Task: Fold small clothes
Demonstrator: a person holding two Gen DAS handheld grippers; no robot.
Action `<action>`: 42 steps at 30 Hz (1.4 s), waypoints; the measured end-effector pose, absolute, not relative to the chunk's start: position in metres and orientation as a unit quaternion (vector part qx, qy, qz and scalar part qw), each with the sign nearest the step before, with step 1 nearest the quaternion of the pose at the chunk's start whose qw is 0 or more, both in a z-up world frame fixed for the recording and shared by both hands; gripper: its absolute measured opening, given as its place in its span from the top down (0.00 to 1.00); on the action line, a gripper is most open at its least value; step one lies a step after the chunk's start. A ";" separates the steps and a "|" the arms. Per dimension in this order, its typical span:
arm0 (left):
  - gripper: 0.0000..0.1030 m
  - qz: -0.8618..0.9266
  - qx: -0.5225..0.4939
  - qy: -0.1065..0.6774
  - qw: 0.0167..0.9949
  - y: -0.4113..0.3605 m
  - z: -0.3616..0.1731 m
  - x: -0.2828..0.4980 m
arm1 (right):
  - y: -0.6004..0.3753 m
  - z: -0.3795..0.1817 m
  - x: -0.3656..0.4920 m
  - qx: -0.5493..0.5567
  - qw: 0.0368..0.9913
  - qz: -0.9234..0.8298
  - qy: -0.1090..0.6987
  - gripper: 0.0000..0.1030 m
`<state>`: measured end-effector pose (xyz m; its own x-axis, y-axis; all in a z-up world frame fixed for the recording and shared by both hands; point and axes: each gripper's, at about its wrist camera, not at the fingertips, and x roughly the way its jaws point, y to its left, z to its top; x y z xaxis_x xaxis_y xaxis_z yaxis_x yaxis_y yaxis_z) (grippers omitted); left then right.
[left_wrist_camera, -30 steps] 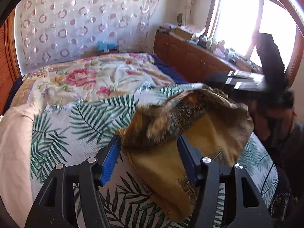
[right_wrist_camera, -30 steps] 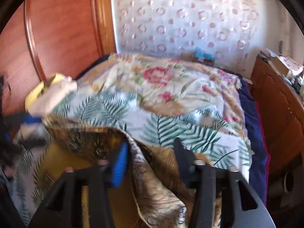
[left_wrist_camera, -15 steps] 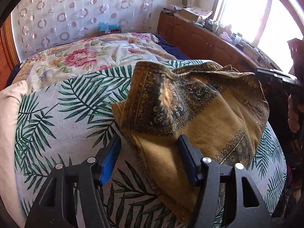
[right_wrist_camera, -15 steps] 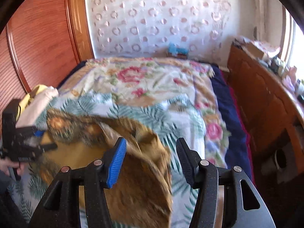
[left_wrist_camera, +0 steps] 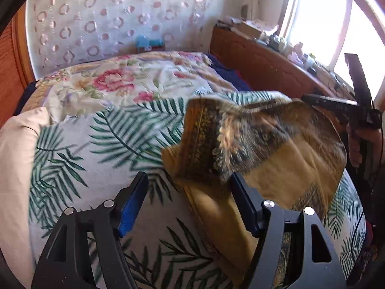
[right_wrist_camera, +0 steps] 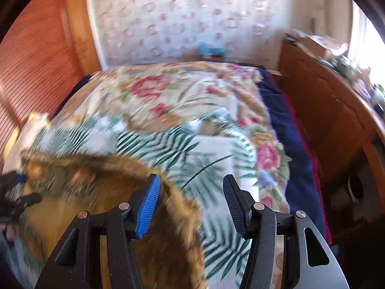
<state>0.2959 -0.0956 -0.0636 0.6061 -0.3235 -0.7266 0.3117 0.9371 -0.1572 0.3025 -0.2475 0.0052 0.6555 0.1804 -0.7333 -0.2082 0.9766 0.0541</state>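
Here, my left gripper (left_wrist_camera: 187, 202) is opening over the mustard patterned garment (left_wrist_camera: 276, 149) on the palm-leaf bedspread (left_wrist_camera: 96, 144); my right gripper (right_wrist_camera: 190, 202) is spread, empty. Loose folds may slump open.

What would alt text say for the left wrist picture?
A mustard-gold patterned cloth lies rumpled on a palm-leaf bedspread, its near edge between the opening, not gripping fingers of the left tool. Behind are a floral quilt, a wooden cabinet and a bright window.
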 end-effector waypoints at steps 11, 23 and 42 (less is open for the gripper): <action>0.37 -0.189 -0.065 0.439 0.876 -0.087 -0.080 0.317 | -0.260 0.014 0.258 0.004 0.912 0.109 0.396 0.45; 0.59 -0.209 -0.092 0.449 0.864 -0.093 -0.080 0.327 | -0.266 -0.005 0.259 0.015 0.893 0.134 0.429 0.31; 0.90 -0.226 -0.092 0.441 0.864 -0.095 -0.078 0.330 | -0.256 -0.031 0.289 0.017 0.878 0.177 0.445 0.67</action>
